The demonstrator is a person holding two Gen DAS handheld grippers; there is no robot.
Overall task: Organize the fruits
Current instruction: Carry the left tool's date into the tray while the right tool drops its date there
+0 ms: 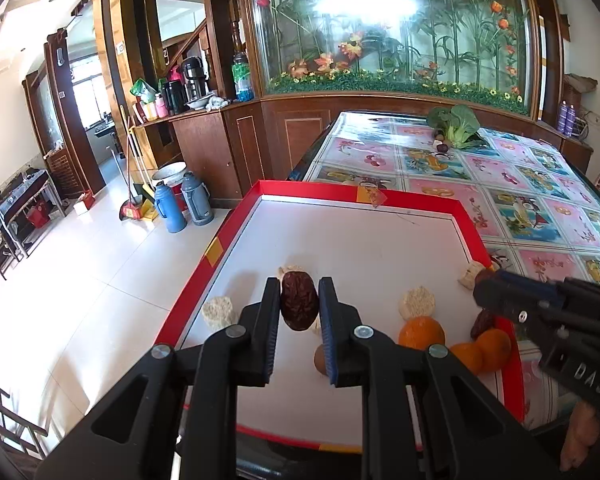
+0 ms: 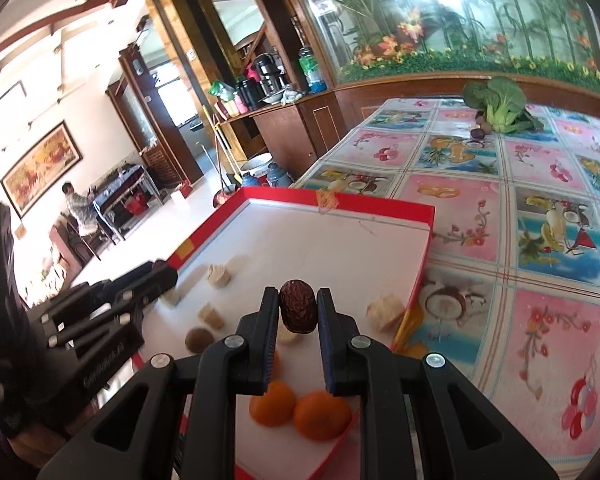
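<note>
Left gripper (image 1: 299,307): its fingers were closed narrowly on a dried red date (image 1: 299,300), held at the fingertips above the tray (image 1: 470,222).
Right gripper (image 2: 298,306): it pinched a second date (image 2: 297,306) the same way, over the tray's near right part.
Tray: a red-rimmed white box lid on the surface (image 1: 512,176), carrying pale sugarcane-like chunks (image 1: 417,302), tangerines (image 1: 421,333) and a small brown round fruit (image 2: 199,339).
Handling of the dates: probably very light, wrinkled and slightly yielding, not slippery; a grip across the middle of the short axis looked secure.
Fragility: low, though hard squeezing could dent the skin.
Tangerines: rounder and softer, likely to roll.
</note>
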